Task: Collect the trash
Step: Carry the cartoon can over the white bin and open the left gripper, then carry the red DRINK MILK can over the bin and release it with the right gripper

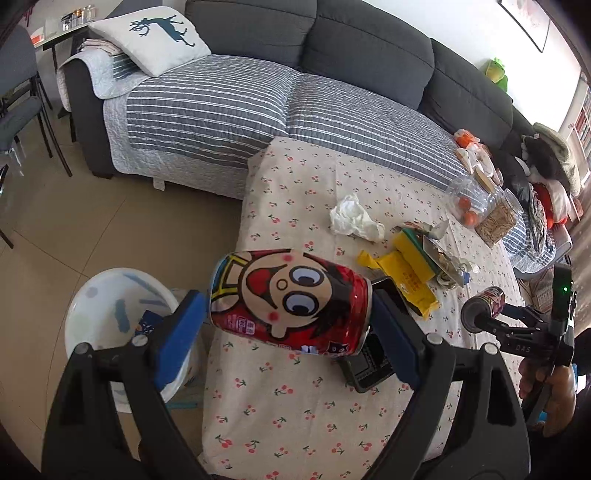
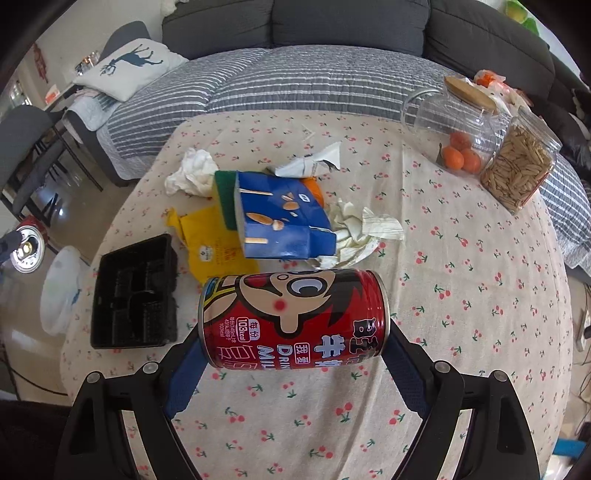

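Observation:
My left gripper (image 1: 288,317) is shut on a red cartoon-face milk can (image 1: 291,302), held sideways above the table's left edge, beside a white trash bin (image 1: 118,321) on the floor. My right gripper (image 2: 291,343) is shut on a second red milk can (image 2: 291,317), held sideways over the table's near side. That gripper and its can show in the left wrist view (image 1: 484,306); the left can's end shows in the right wrist view (image 2: 26,247). On the table lie a crumpled tissue (image 2: 190,171), a blue snack box (image 2: 280,221), a yellow wrapper (image 2: 214,247), crumpled paper (image 2: 358,232) and a black plastic tray (image 2: 135,295).
The table carries a cherry-print cloth (image 2: 461,295). A glass jar with oranges (image 2: 454,129) and a jar of seeds (image 2: 521,166) stand at its far right. A grey sofa (image 1: 258,103) with a deer pillow (image 1: 151,33) runs behind. Chairs (image 1: 18,110) stand at the left.

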`<action>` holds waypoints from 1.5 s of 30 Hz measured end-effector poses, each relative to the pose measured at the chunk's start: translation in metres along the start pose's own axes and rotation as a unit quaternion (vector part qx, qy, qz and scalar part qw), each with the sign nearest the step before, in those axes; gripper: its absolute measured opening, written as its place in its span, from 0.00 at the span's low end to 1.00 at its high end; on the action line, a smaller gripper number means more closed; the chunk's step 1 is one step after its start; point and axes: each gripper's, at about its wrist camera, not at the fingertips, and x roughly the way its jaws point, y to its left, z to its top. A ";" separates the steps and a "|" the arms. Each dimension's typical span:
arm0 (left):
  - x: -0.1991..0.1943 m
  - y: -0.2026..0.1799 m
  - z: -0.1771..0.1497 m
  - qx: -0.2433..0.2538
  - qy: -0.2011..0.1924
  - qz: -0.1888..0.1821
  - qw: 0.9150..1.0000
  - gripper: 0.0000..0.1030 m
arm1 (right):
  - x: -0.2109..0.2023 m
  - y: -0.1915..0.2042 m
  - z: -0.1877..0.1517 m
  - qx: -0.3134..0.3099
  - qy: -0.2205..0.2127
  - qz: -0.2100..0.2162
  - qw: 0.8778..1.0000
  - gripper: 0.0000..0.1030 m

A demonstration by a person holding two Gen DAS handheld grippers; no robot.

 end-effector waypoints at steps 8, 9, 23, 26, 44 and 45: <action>-0.012 0.066 -0.009 -0.056 -0.001 0.055 0.997 0.87 | -0.006 0.063 0.010 -0.038 -0.020 0.046 0.998 0.87; -0.012 0.077 -0.012 -0.063 0.003 0.065 0.996 0.87 | -0.005 0.073 0.012 -0.044 -0.021 0.050 0.998 0.87; 0.048 0.171 -0.049 -0.113 0.118 0.154 0.975 0.87 | 0.028 0.162 0.023 -0.104 -0.009 0.080 0.991 0.87; 0.057 0.174 -0.050 -0.109 0.129 0.159 0.973 0.87 | 0.033 0.171 0.023 -0.110 -0.007 0.083 0.990 0.87; -0.004 0.193 -0.052 -0.120 0.091 0.225 0.963 0.98 | 0.035 0.258 0.023 -0.162 -0.008 0.120 0.979 0.86; -0.008 0.196 -0.053 -0.123 0.085 0.226 0.962 0.98 | 0.036 0.269 0.024 -0.166 -0.007 0.127 0.978 0.86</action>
